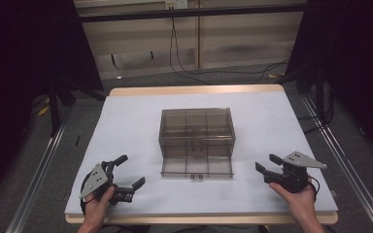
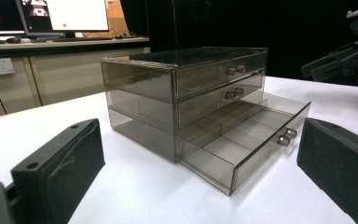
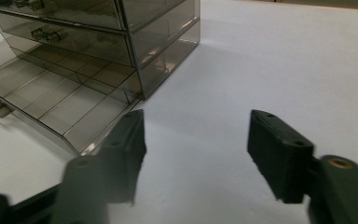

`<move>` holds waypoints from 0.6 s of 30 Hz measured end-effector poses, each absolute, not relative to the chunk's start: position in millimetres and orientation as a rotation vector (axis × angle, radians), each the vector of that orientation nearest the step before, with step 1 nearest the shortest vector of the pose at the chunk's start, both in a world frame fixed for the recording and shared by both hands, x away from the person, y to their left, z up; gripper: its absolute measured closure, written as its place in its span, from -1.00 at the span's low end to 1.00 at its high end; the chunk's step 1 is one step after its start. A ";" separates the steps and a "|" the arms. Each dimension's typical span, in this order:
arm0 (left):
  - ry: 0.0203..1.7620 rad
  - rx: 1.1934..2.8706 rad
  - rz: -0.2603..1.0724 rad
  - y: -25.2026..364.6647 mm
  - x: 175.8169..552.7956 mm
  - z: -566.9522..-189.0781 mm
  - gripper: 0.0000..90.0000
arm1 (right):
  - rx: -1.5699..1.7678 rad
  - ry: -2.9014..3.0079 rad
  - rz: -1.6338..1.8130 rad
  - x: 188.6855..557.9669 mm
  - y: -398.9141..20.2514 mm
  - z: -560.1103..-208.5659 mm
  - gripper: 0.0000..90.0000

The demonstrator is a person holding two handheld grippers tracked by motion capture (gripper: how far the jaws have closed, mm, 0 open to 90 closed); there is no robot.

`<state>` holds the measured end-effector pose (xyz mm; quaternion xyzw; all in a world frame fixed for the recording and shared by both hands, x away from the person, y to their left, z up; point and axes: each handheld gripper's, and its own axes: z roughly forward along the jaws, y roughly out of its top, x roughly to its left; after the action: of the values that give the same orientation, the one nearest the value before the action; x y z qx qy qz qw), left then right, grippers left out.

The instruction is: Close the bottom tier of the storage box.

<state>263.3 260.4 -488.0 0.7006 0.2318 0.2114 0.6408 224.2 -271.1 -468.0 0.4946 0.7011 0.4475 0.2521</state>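
Drawers (image 1: 197, 138) of smoky plastic stood mid-table in the high view, the bottom drawer (image 1: 197, 167) pulled out toward six o'clock; the left gripper (image 1: 126, 175) waited at eight o'clock and the right gripper (image 1: 267, 171) at four, both gaping and empty. From the left gripper view, its jaws framed the cabinet. From the right gripper view, slightly blurred, the jaws seemed parted over the bare table (image 3: 270, 56).

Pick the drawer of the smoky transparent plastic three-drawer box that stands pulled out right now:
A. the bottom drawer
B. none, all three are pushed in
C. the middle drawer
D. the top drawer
A: on the smoky transparent plastic three-drawer box, the bottom drawer juts out onto the white table with its dividers open to view, while the top drawer and middle drawer sit flush in the frame.
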 end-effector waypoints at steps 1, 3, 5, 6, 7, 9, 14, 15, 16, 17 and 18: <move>0.527 1.598 0.481 260.4 263.5 -487.9 -0.99 | 1.358 1.937 1.222 225.8 -270.3 -469.8 -0.09; 0.530 1.591 0.481 260.2 263.3 -488.0 -0.99 | 1.359 1.955 1.207 226.3 -268.8 -469.9 -0.03; 0.526 1.585 0.476 260.3 263.2 -488.3 -0.99 | 1.352 1.964 1.221 225.9 -267.8 -468.1 0.05; 0.526 1.584 0.474 260.3 263.0 -488.3 -0.99 | 1.343 1.976 1.231 225.4 -267.2 -467.0 0.06; 0.527 1.583 0.473 260.3 262.9 -488.3 -0.99 | 1.338 1.984 1.239 225.0 -266.6 -466.5 0.08; 0.521 1.587 0.473 260.5 262.8 -488.2 -0.99 | 1.335 1.996 1.256 223.2 -264.9 -465.5 0.14; 0.524 1.587 0.475 260.1 263.3 -488.1 -0.99 | 1.307 2.030 1.287 221.0 -261.3 -463.3 0.34; 0.526 1.588 0.475 260.0 263.3 -488.1 -0.99 | 1.299 2.036 1.289 220.8 -260.4 -463.0 0.39; 0.528 1.596 0.481 260.3 263.4 -488.0 -0.99 | 1.296 2.046 1.297 220.3 -259.1 -462.5 0.46; 0.525 1.600 0.481 260.3 263.4 -487.9 -0.99 | 1.288 2.057 1.292 219.6 -257.9 -462.4 0.47; 0.524 1.600 0.482 260.2 263.3 -487.9 -0.99 | 1.280 2.066 1.299 219.2 -256.4 -462.1 0.51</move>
<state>263.3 260.2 -487.9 0.7015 0.2299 0.2112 0.6406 219.2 -256.4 -462.1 0.4559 0.7359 0.4625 0.1916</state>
